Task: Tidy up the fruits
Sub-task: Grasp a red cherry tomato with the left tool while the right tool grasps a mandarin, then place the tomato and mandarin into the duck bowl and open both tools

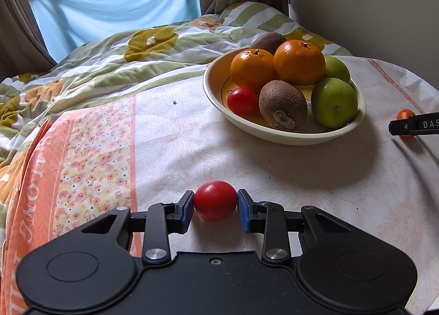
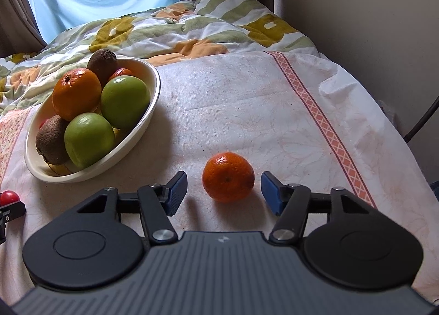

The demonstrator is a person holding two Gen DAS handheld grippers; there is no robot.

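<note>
Left gripper [image 1: 215, 206] pinches tomato [image 1: 215, 201]; right gripper [image 2: 224, 193] straddles mandarin [image 2: 228, 177]

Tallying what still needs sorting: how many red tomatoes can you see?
2: one tomato on the cloth, clamped in the left gripper; another in the bowl beside a kiwi. More may hide underneath.

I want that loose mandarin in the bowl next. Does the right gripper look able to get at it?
Probably yes. The mandarin sits on the cloth between the right gripper's open pads, untouched, with nothing around it; the bowl stands apart.
</note>
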